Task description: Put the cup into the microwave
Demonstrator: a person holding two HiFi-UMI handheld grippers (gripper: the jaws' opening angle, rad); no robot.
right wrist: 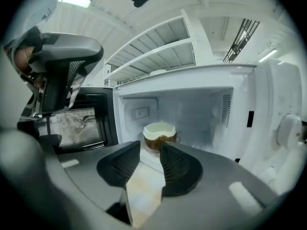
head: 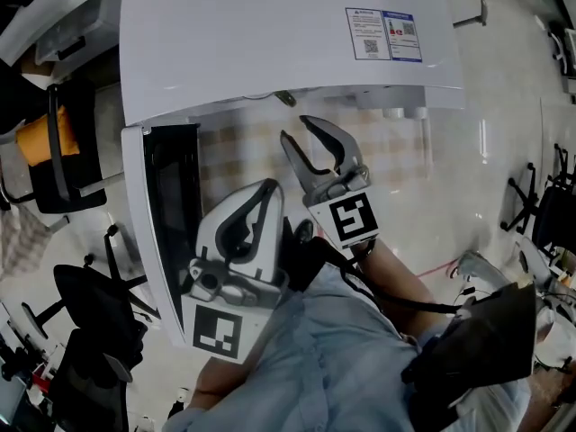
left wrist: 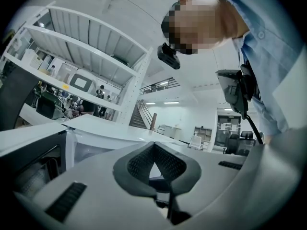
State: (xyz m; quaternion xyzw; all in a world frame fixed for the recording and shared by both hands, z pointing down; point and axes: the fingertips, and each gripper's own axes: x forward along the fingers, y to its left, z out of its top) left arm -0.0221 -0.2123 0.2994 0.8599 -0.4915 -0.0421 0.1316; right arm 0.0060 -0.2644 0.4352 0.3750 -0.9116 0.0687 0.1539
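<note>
A brown cup (right wrist: pixel 159 137) with a white rim stands upright inside the white microwave (right wrist: pixel 192 104), well back from the opening. It is hidden in the head view. The microwave's door (right wrist: pixel 79 121) is swung wide open to the left. My right gripper (right wrist: pixel 150 150) is open just in front of the cavity, with a gap between its pads and nothing in them; the cup sits beyond the tips. From above, the right gripper (head: pixel 310 147) points at the microwave's front (head: pixel 270 34). My left gripper (left wrist: pixel 153 147) is shut and empty, held beside the open door (head: pixel 171 223).
The microwave rests on a pale patterned tabletop (head: pixel 405 165). Black office chairs (head: pixel 90 322) stand left of the door, another chair (head: pixel 63 151) behind them. White shelving (left wrist: pixel 86 47) rises above the microwave. A person's light-blue sleeve (head: pixel 315 349) fills the lower middle.
</note>
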